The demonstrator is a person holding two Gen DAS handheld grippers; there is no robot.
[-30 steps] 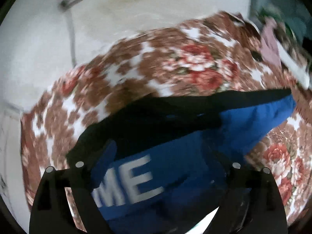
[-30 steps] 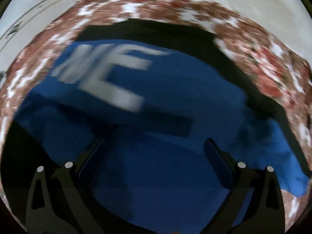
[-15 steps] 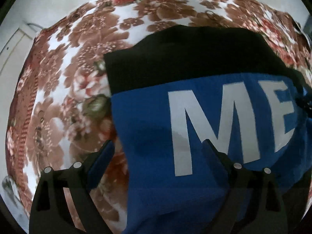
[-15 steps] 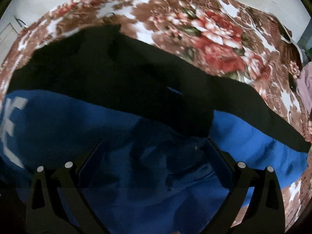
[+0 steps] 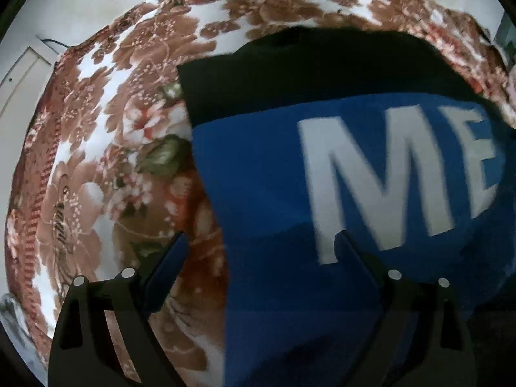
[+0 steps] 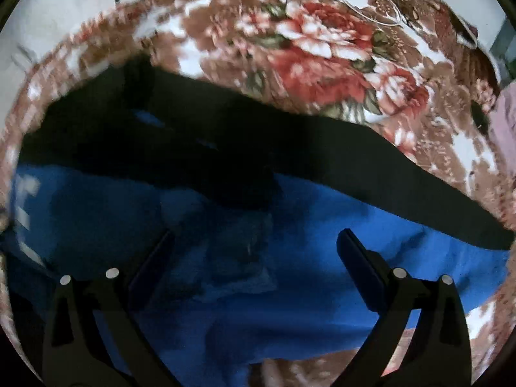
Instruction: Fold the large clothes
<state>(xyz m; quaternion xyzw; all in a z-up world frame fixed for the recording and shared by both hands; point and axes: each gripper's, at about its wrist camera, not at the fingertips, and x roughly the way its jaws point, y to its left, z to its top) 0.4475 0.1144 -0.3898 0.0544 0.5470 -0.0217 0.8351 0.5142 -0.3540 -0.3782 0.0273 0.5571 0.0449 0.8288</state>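
Observation:
A large blue garment (image 5: pixel 274 193) with a black upper band (image 5: pixel 306 74) and white letters "ME" (image 5: pixel 387 177) lies on a floral blanket (image 5: pixel 96 161). My left gripper (image 5: pixel 261 242) is open and hovers over the garment's left edge, one finger over the blanket, the other over the blue cloth. In the right wrist view the same garment (image 6: pixel 322 242) lies partly folded, its black band (image 6: pixel 354 167) running diagonally. My right gripper (image 6: pixel 254 242) is open above the rumpled blue cloth and holds nothing.
The brown, red and white floral blanket (image 6: pixel 322 38) covers the surface all around the garment. Pale floor (image 5: pixel 80 6) lies beyond its far edge. A pinkish cloth (image 6: pixel 506 119) sits at the far right edge.
Both grippers have shifted slightly over the garment. In the left view the letters and left edge have slid right. In the right view the black band sits a little lower.

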